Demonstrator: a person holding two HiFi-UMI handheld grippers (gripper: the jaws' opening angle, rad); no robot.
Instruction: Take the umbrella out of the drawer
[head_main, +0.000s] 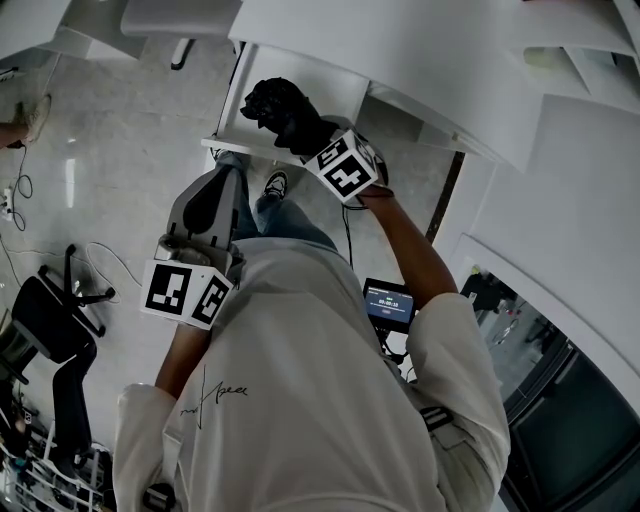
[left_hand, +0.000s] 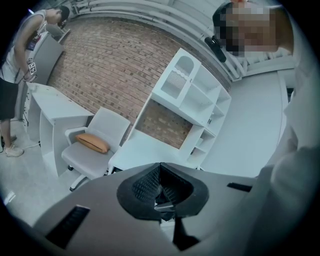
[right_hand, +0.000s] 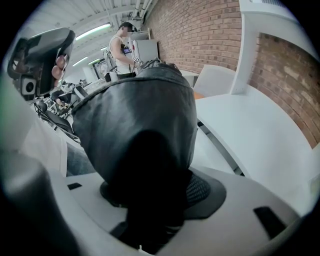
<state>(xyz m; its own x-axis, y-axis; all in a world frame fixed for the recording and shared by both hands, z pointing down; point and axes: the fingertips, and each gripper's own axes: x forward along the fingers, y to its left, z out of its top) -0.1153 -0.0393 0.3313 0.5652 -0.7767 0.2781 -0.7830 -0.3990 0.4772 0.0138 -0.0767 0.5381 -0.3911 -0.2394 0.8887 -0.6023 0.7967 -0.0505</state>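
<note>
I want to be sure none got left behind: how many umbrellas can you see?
1. A black folded umbrella is clamped in the right tongs, held up near the white desk. Any others inside the furniture would be hidden from these views.

Umbrella (head_main: 283, 112) in right gripper (head_main: 305, 138), beside desk (right_hand: 250, 132); left gripper (head_main: 205, 205) left of it, nearer the person; cushion (left_hand: 92, 143) on chair (left_hand: 102, 125), left of desk; shelf unit (left_hand: 192, 95) atop desk.
</note>
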